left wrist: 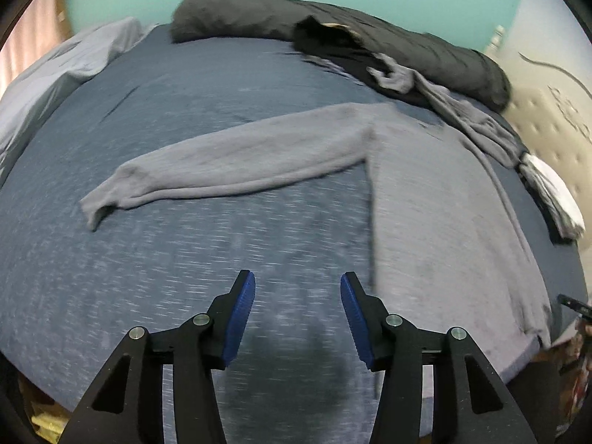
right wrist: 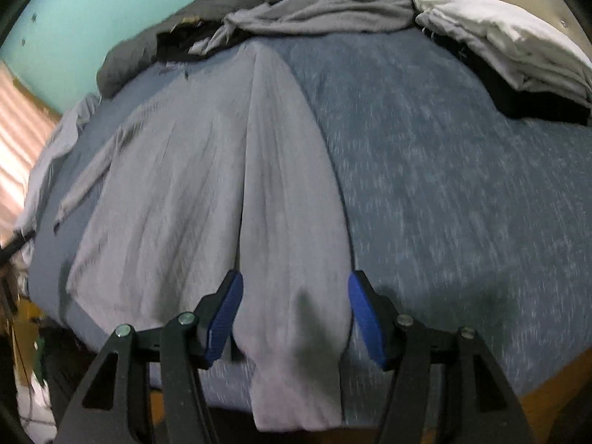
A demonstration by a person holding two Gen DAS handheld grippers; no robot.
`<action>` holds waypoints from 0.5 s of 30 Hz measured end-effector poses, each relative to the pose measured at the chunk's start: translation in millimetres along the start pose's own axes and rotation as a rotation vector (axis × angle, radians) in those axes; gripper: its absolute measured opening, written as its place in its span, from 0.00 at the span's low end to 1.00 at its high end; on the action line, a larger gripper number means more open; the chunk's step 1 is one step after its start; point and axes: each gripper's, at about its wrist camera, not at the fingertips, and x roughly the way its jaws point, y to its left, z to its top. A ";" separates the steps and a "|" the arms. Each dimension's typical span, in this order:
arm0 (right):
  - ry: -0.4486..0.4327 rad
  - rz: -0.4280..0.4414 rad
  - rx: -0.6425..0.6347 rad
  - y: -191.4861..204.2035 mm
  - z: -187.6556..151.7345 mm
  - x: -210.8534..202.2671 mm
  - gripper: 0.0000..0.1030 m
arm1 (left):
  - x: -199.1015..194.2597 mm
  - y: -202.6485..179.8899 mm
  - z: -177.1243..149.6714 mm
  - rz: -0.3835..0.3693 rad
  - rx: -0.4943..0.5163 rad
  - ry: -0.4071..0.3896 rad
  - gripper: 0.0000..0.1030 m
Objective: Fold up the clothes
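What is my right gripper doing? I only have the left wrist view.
Observer: The right gripper is open with nothing pinched. It hovers over the hem end of the grey long-sleeved top.
Operator: Is the top's right side folded in yet?
Observer: Yes. A folded strip lies lengthwise on that side of the body, running from the neck end down to the hem.
Operator: Where does that strip end?
Observer: Its lower end hangs over the near edge of the bed, just below the gripper.
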 end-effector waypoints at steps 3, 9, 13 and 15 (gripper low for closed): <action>-0.001 0.026 -0.018 10.3 -6.9 3.9 0.58 | 0.0 -17.5 -1.1 -0.014 0.028 0.008 0.51; 0.043 -0.025 -0.105 29.6 -8.1 30.2 0.54 | -7.4 -34.4 -7.9 -0.036 0.046 0.006 0.52; 0.082 -0.077 -0.157 38.6 -13.2 44.7 0.54 | -10.8 -33.6 -13.2 -0.038 0.044 0.007 0.52; 0.101 -0.106 -0.203 44.8 -17.1 51.9 0.54 | -10.7 -31.2 -15.2 -0.032 0.036 0.013 0.53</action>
